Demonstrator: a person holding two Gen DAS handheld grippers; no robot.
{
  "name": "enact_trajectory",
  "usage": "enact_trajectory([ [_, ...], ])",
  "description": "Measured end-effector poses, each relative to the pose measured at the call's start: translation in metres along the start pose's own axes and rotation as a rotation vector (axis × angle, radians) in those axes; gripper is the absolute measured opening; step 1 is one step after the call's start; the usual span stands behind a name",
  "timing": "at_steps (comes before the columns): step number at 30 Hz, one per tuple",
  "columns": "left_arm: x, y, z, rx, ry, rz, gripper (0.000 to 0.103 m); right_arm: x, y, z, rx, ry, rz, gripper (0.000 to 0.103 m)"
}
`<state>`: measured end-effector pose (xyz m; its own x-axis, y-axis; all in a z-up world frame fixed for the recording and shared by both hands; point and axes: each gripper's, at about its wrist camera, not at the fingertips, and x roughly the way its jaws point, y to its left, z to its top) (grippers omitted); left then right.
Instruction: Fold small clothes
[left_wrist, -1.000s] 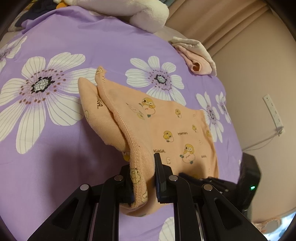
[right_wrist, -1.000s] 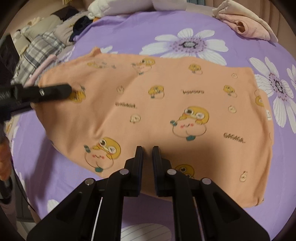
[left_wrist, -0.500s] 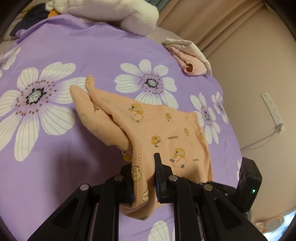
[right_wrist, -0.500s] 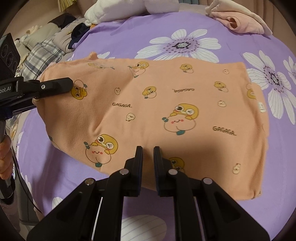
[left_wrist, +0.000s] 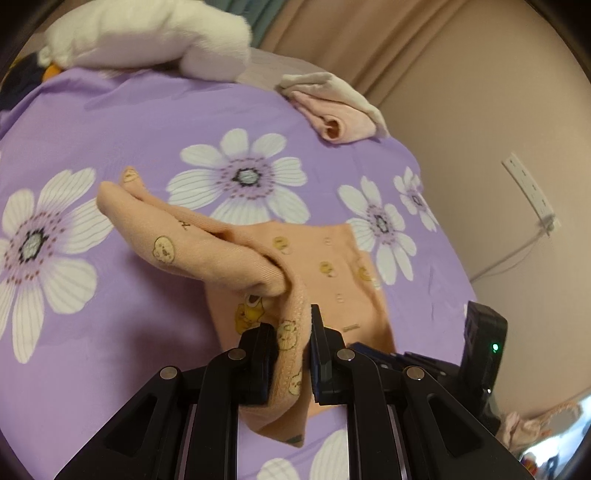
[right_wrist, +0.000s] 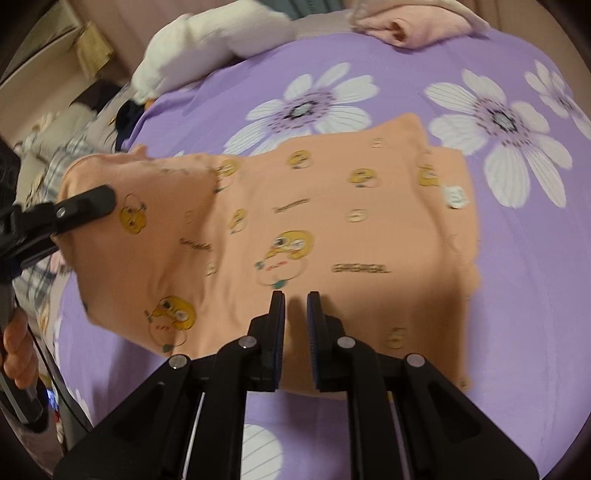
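Orange knit garment (right_wrist: 332, 229) with a cartoon print lies across the purple floral bedsheet (right_wrist: 517, 295), one side lifted off it. Left gripper (left_wrist: 293, 347): jaws closed on the stitched hem, fabric bunched between the pads and draping down. Right gripper (right_wrist: 295, 325): jaws nearly together, a narrow gap showing, at the near edge of the garment; whether cloth is pinched there I cannot tell. Step in hand, as judged: carry the lifted side over the flat part to make a fold. To do well: keep the hem taut, travel low and level, align the lifted edge with the opposite edge before letting go, and hold the near edge down so the base layer does not drag. Risk: cloth wrinkling underneath.
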<state>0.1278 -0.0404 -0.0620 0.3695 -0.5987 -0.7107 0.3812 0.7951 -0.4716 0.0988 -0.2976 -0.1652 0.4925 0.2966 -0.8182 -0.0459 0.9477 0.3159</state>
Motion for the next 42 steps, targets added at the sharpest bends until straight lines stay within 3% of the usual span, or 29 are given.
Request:
enact_trajectory([
  [7, 0.019, -0.037, 0.005, 0.093, 0.031, -0.019, 0.013, -0.012, -0.025, 0.003, 0.069, -0.03, -0.014, 0.016],
  [13, 0.041, -0.062, 0.003, 0.155, 0.074, -0.029, 0.013, -0.018, -0.054, 0.002, 0.188, -0.037, 0.036, 0.029],
  [18, 0.056, -0.074, -0.002, 0.199, 0.116, -0.033, 0.013, -0.015, -0.086, 0.0, 0.362, -0.029, 0.145, 0.031],
  [23, 0.07, -0.086, -0.006, 0.241, 0.157, -0.036, 0.013, -0.01, -0.107, -0.002, 0.523, -0.043, 0.346, 0.039],
  [29, 0.095, -0.084, -0.014, 0.235, 0.235, -0.039, 0.013, 0.011, -0.107, 0.007, 0.613, -0.01, 0.52, 0.045],
  [38, 0.1, -0.08, -0.027, 0.226, 0.3, -0.058, 0.013, 0.023, -0.128, -0.004, 0.843, -0.005, 0.649, 0.048],
  [42, 0.09, -0.078, -0.029, 0.215, 0.293, -0.082, 0.013, 0.024, -0.142, -0.013, 0.984, -0.029, 0.743, 0.057],
])
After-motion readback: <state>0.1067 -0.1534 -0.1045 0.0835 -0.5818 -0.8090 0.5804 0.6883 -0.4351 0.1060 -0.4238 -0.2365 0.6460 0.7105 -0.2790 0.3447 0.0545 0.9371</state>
